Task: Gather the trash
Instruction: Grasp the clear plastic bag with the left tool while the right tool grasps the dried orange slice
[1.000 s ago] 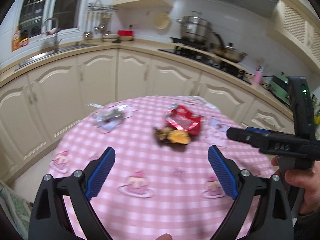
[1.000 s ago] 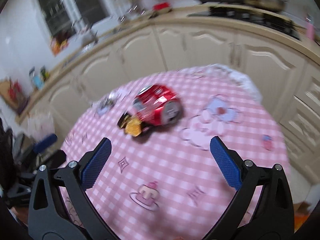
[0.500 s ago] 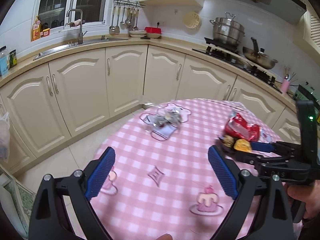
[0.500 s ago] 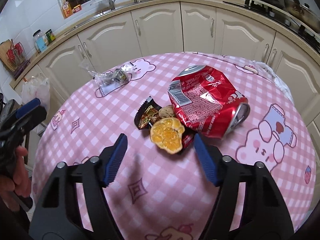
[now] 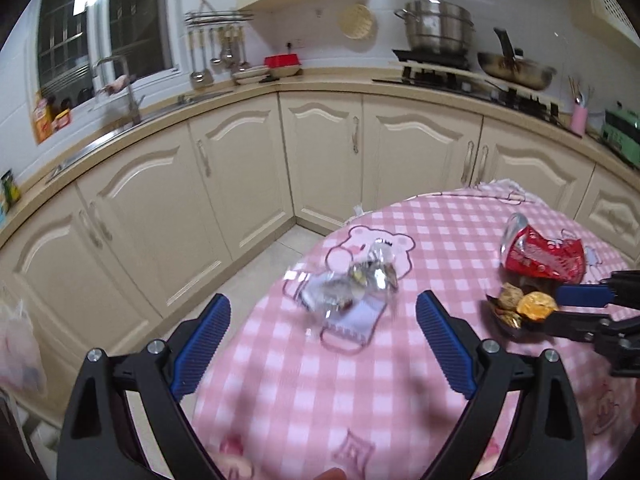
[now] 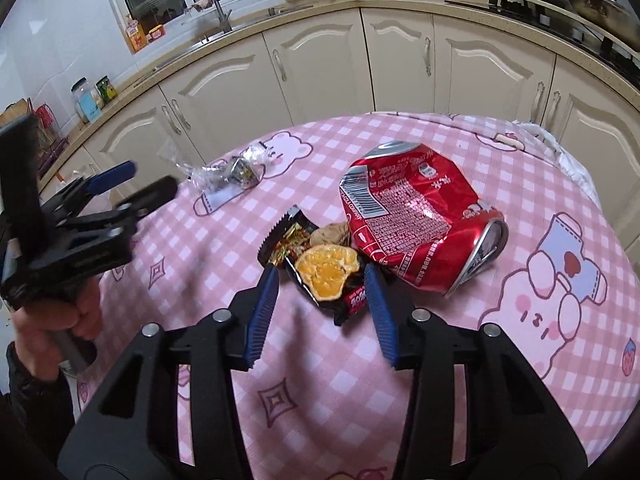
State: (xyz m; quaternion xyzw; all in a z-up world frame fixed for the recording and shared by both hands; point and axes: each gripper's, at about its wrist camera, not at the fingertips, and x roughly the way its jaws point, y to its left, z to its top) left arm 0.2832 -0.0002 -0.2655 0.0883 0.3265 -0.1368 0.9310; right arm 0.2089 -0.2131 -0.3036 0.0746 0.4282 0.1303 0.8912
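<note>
The worktop (image 6: pixel 400 380), round under a pink checked cloth, carries all the trash; the crushed red can (image 6: pixel 416 224) lies on its side near the middle, light, stiff, probably slippery, best taken across its dented waist; a crumpled clear wrapper (image 5: pixel 348 280) sits toward the far left edge, soft and springy; touching the can, a black snack wrapper (image 6: pixel 316 276) holds an orange peel (image 6: pixel 326 268), limp and light. The right gripper (image 6: pixel 320 304) is closing around that wrapper, pads not yet pressing; the left gripper (image 5: pixel 320 344) hovers wide apart, empty.
</note>
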